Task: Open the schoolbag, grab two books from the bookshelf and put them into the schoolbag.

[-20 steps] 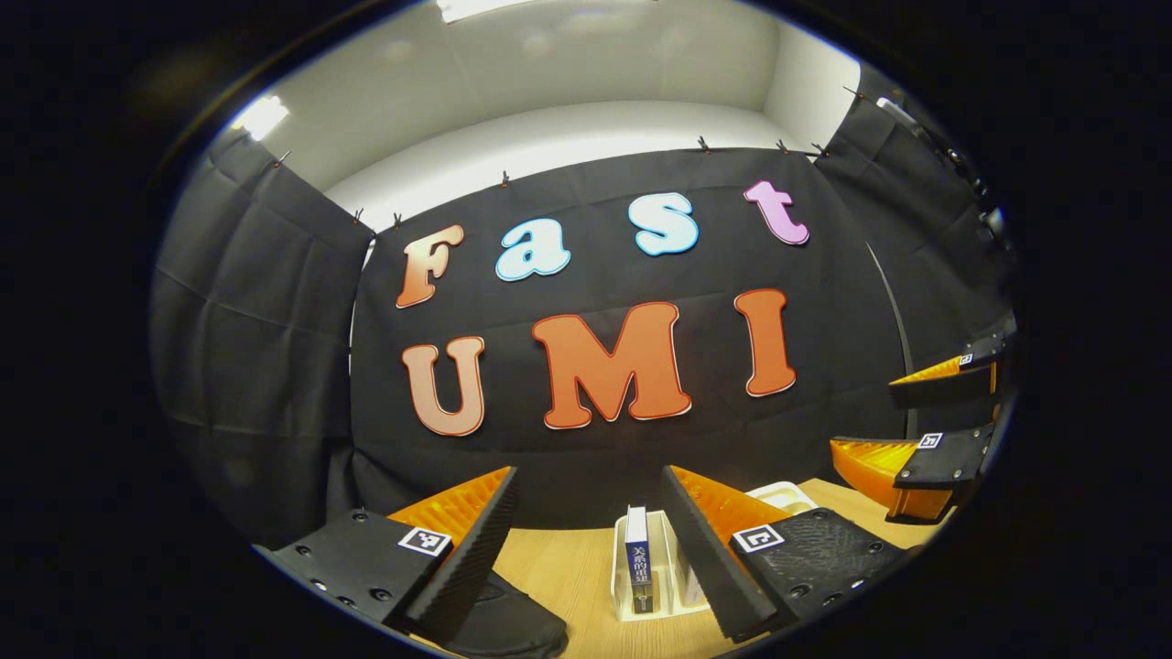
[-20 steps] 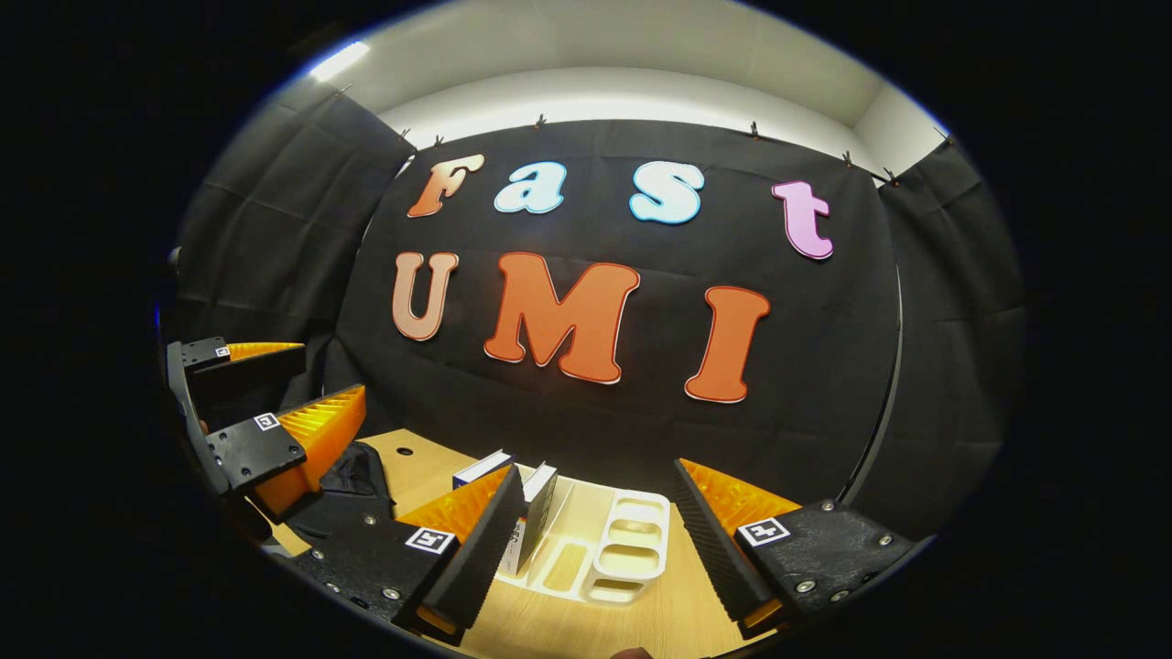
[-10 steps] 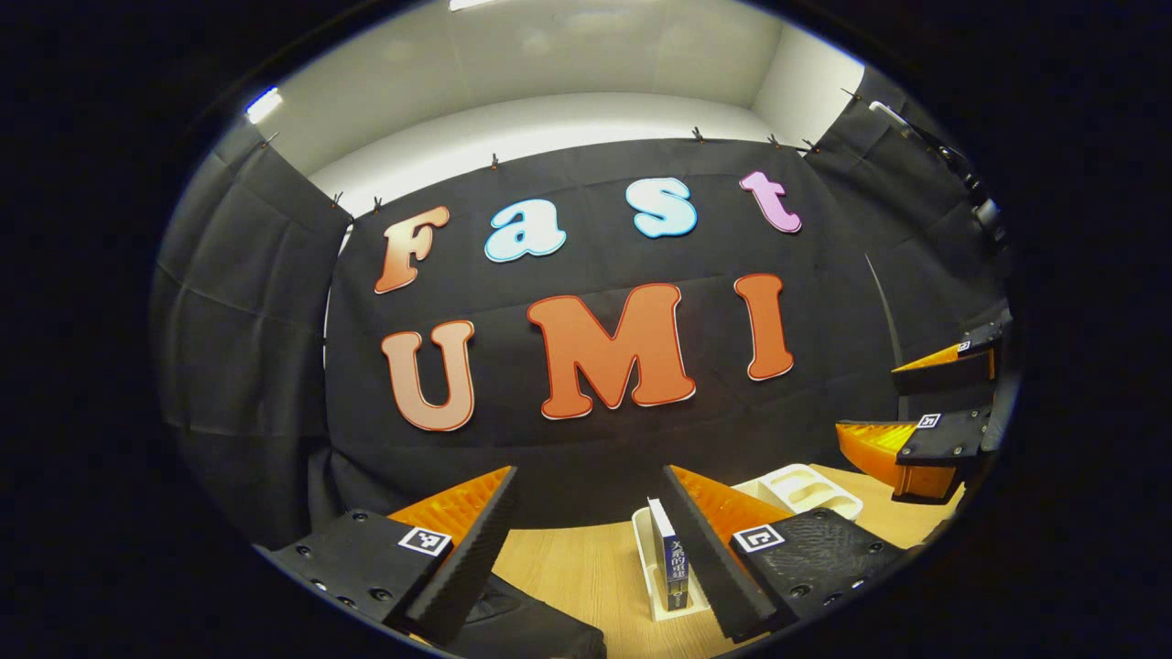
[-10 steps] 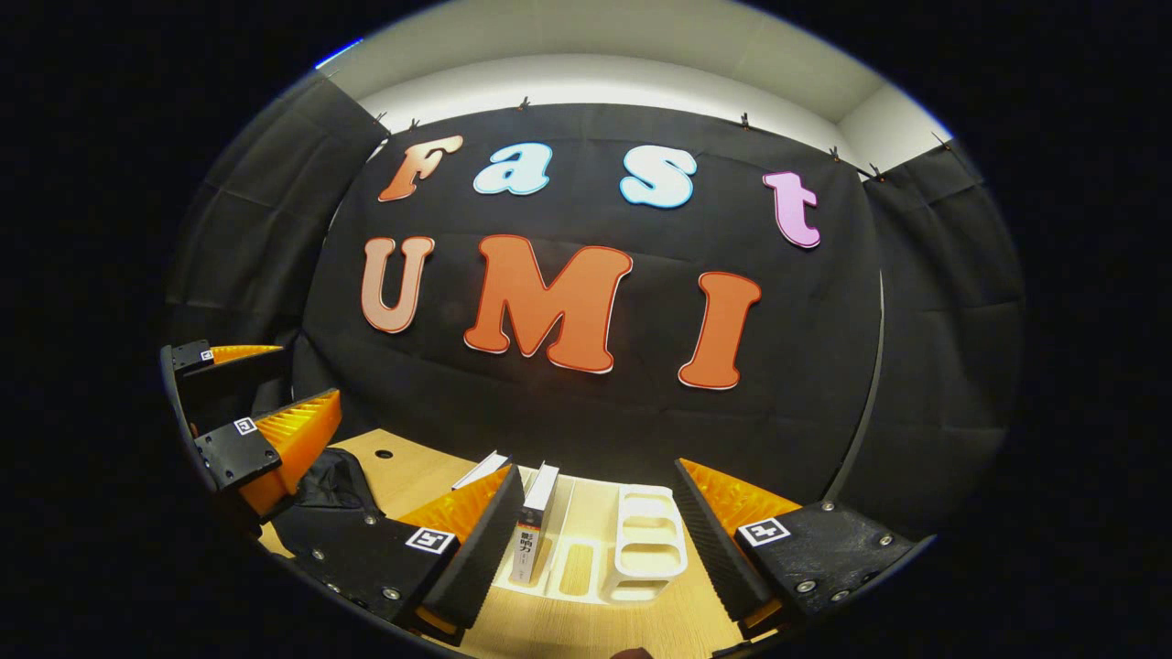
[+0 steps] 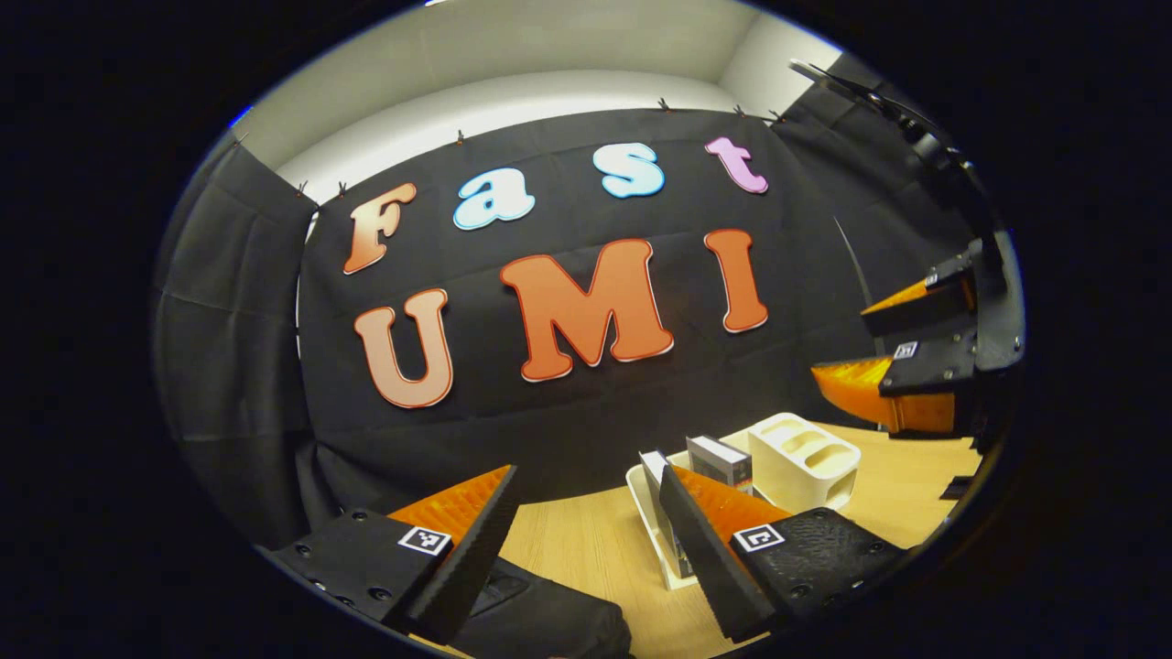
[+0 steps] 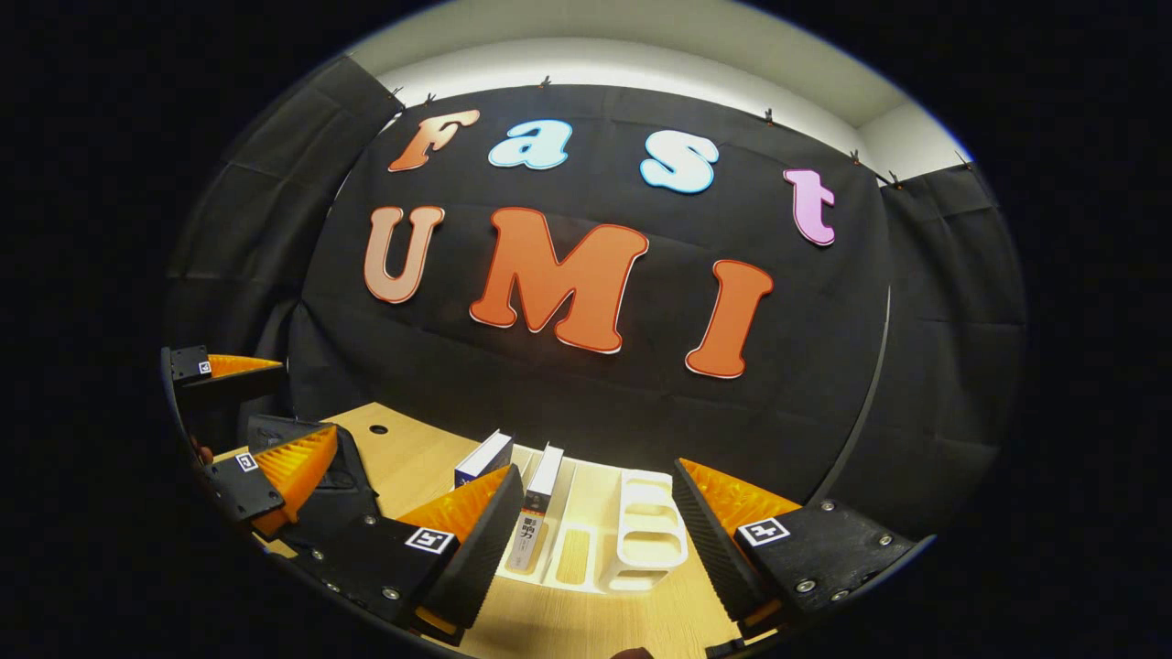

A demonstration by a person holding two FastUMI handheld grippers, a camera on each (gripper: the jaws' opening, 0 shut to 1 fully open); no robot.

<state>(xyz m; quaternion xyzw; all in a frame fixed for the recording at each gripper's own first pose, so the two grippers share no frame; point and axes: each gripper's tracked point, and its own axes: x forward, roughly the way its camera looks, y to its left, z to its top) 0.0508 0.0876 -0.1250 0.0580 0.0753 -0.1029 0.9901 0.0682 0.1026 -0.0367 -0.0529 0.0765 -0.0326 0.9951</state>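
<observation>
A white bookshelf rack (image 6: 650,535) stands on the wooden table with two upright books, one blue-spined (image 6: 485,455) and one white-spined (image 6: 540,480). My right gripper (image 6: 597,471) is open above the table, short of the rack, nothing between its fingers. The left gripper view has the rack (image 5: 806,448) and books (image 5: 719,459) to the right of my open left gripper (image 5: 586,476). The black schoolbag (image 5: 540,618) lies below the left gripper. In the right gripper view the left gripper (image 6: 302,403) hangs over the bag (image 6: 343,494).
The wooden table (image 6: 412,448) has a small round hole near its far left. Black cloth walls close in behind and on both sides. The right gripper (image 5: 842,343) hangs open at the far right of the left gripper view, above the table.
Both views have tipped downward, showing more table. In the left gripper view the rack slid right and more of the bag appears. In the right gripper view the left gripper sank lower over the bag.
</observation>
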